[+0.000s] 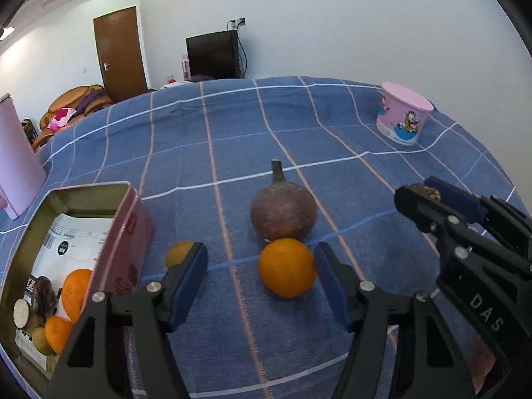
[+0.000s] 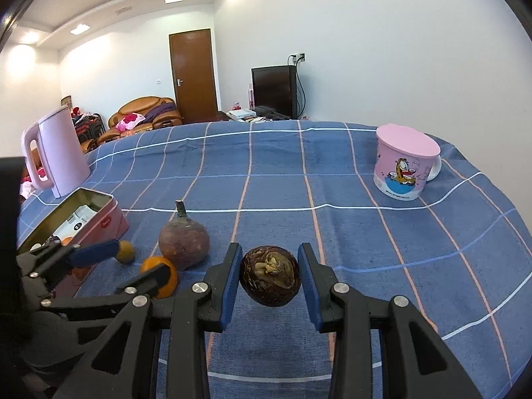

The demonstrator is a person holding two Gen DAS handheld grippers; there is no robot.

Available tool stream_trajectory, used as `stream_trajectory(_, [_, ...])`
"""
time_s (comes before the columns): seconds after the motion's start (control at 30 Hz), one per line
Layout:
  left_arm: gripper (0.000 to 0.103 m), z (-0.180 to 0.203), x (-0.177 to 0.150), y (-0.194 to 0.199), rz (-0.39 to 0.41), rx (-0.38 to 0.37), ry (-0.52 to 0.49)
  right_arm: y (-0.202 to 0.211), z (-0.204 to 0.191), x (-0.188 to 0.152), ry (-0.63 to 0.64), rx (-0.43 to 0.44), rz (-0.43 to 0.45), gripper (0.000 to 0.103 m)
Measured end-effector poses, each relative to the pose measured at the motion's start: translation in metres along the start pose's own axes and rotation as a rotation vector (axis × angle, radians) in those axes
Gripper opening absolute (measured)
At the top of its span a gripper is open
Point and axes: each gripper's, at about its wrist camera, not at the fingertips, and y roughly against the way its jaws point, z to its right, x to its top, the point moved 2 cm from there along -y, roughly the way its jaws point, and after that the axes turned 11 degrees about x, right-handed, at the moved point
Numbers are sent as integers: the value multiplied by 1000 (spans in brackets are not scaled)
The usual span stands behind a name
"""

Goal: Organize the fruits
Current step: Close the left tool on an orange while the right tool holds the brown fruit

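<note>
1. Left gripper (image 1: 261, 274): jaws partly open around a round orange fruit (image 1: 287, 267) on the blue checked counter cloth (image 1: 332, 126), pads not touching.
2. Right gripper (image 2: 270, 279): jaws clamped on a dark brown round fruit (image 2: 270, 280), lifted.
3. Open pink metal tin (image 1: 124, 232): holds oranges, left of the left gripper.

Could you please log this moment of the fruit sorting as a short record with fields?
left hand-held gripper: open, pads either side of the orange, not pressing it
right hand-held gripper: shut on a dark brown round fruit, lifted off the cloth
pink tin: open, holds oranges and other fruit
loose on blue checked tablecloth: large purple-brown stemmed fruit, small yellow fruit
</note>
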Motion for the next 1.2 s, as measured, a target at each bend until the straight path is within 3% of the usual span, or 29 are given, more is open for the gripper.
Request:
stream_trajectory(0.17, [54, 6, 0, -3, -22, -44, -9, -6, -1, -1, 1, 22, -29, 37])
stream_trajectory(0.23, [38, 10, 0, -3, -25, -64, -24, -8, 0, -1, 1, 31, -40, 37])
stream_trajectory(0.53, [36, 11, -1, 0, -14, -67, -27, -10, 1, -1, -9, 46, -52, 37])
stream_trajectory(1.2, [36, -7, 0, 28, 145, 35, 42, 9, -7, 1, 35, 82, 43, 37])
